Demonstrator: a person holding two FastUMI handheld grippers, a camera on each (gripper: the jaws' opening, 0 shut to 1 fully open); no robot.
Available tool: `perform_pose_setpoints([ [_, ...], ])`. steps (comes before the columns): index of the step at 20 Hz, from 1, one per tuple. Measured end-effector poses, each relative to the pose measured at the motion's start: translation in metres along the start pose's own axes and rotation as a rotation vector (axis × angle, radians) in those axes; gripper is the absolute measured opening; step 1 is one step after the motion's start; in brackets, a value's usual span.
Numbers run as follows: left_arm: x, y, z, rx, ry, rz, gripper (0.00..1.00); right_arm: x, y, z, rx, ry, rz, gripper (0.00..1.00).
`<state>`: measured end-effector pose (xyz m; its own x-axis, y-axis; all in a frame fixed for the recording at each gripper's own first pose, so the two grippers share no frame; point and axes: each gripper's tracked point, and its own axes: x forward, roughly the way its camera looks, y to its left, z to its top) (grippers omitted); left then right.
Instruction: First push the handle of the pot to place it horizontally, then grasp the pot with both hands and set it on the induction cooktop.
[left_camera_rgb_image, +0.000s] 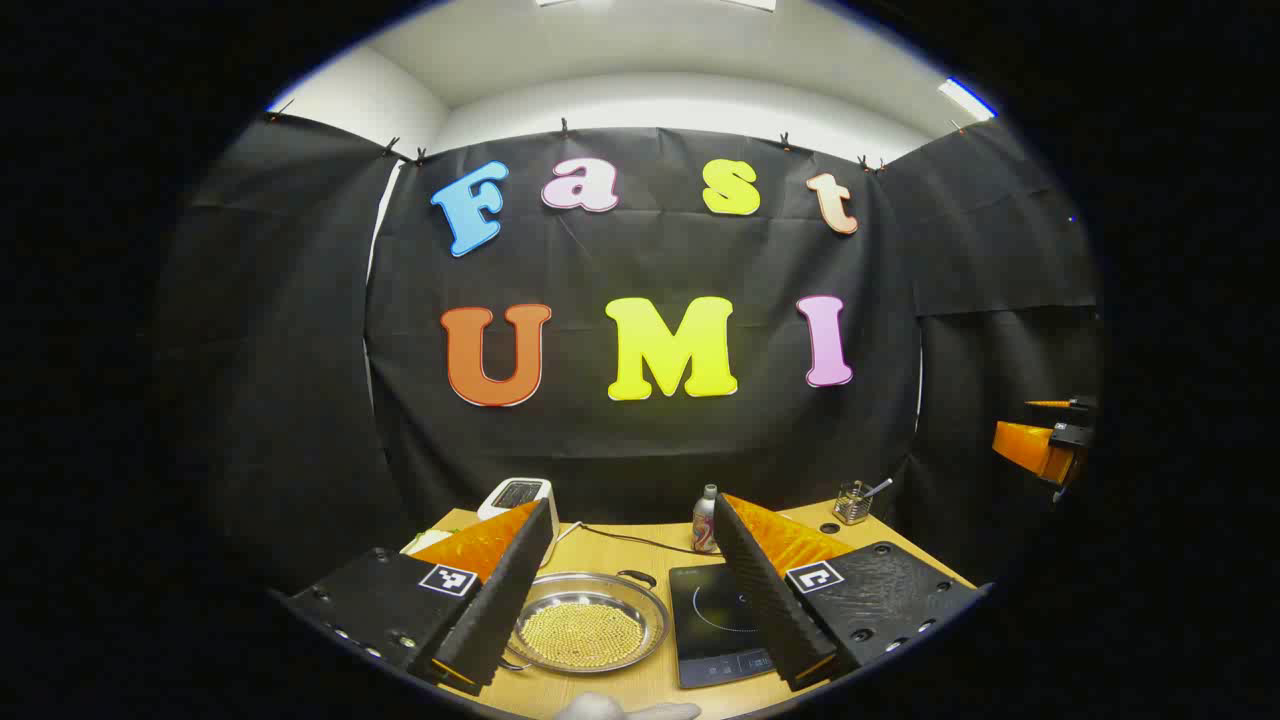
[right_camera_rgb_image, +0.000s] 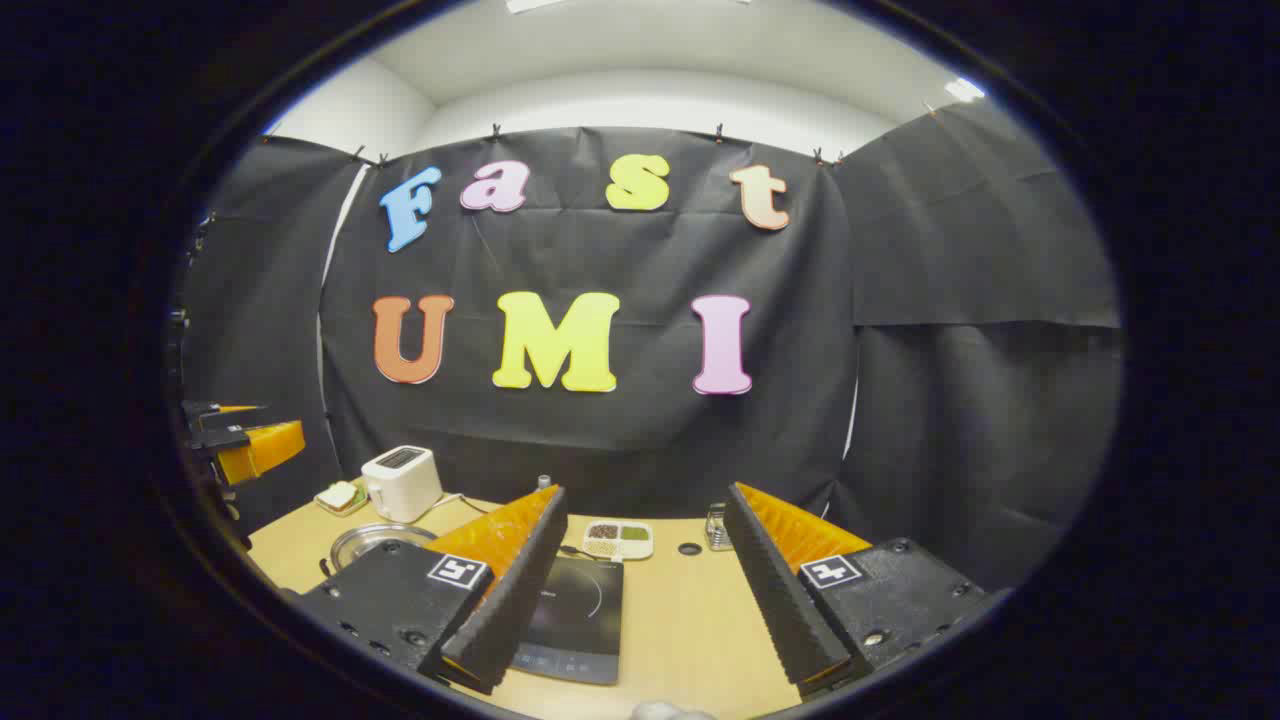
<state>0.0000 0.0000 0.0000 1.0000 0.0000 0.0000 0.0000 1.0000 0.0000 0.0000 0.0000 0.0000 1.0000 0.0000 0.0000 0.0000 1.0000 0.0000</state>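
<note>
The pot (left_camera_rgb_image: 587, 625) is a shallow steel pan full of small golden beads on the wooden table. One black loop handle (left_camera_rgb_image: 637, 577) sits at its far right rim. The black induction cooktop (left_camera_rgb_image: 715, 620) lies just right of it. My left gripper (left_camera_rgb_image: 632, 510) hangs open above the table, with pot and cooktop seen between its fingers, touching neither. My right gripper (right_camera_rgb_image: 645, 495) is open too, above the cooktop (right_camera_rgb_image: 575, 610), with the pot (right_camera_rgb_image: 375, 540) off to its left. Each gripper also appears far off in the other view, the right gripper (left_camera_rgb_image: 1045, 445) and the left gripper (right_camera_rgb_image: 245, 445).
A white toaster (right_camera_rgb_image: 402, 482) and a plate of food (right_camera_rgb_image: 340, 497) stand at the back left. A small bottle (left_camera_rgb_image: 706, 518) and a glass with a spoon (left_camera_rgb_image: 853, 502) are behind the cooktop, and a divided snack tray (right_camera_rgb_image: 618, 540) lies beyond it. A cable (left_camera_rgb_image: 620, 540) runs along the back.
</note>
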Motion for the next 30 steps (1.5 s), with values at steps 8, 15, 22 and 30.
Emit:
perform_pose_setpoints([
  [8,0.005,0.007,-0.004,-0.003,0.012,-0.001,0.96,0.004,0.013,-0.003,0.003,0.010,0.013,0.97],
  [15,0.004,0.010,-0.010,0.004,0.025,-0.006,0.96,0.000,0.020,-0.004,-0.004,0.014,0.018,0.97],
  [22,-0.001,0.010,-0.036,-0.026,0.125,-0.024,0.69,-0.005,0.031,-0.009,-0.053,0.036,0.052,0.96],
  [30,-0.007,0.005,-0.087,-0.107,0.322,-0.079,0.00,-0.006,0.035,-0.023,-0.056,0.066,0.065,0.97],
])
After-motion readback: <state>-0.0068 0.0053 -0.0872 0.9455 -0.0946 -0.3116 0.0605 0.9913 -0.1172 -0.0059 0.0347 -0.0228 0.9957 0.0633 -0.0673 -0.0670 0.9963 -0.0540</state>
